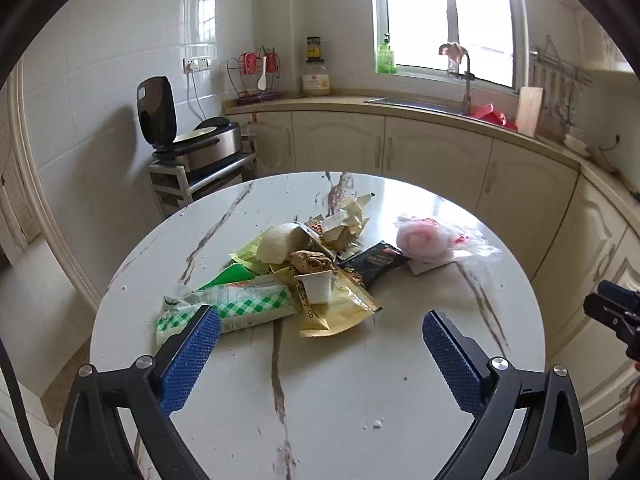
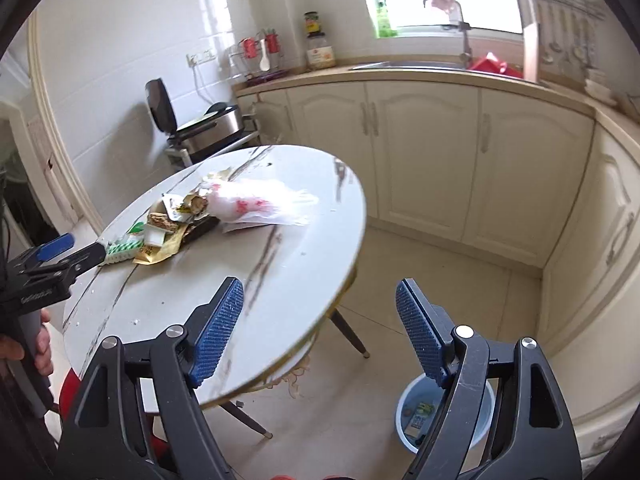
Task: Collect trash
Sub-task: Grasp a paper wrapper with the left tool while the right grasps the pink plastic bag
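1. The left gripper [image 1: 320, 332] hovers level above the round marble table [image 1: 400, 380], fingers spread wide and holding nothing, its left pad [image 1: 192, 356] near the green checked wrapper [image 1: 236, 308].
2. The trash pile [image 1: 316, 268] lies at the table's middle.
3. The right gripper [image 2: 318, 320], jaws spread and empty, hangs off the table's edge, above the blue bin [image 2: 404, 420] on the floor.

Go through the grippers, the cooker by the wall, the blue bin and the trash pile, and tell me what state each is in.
left gripper: open, empty
right gripper: open, empty
electric cooker: lid up
blue bin: on the floor, some trash inside
trash pile: heaped on the table
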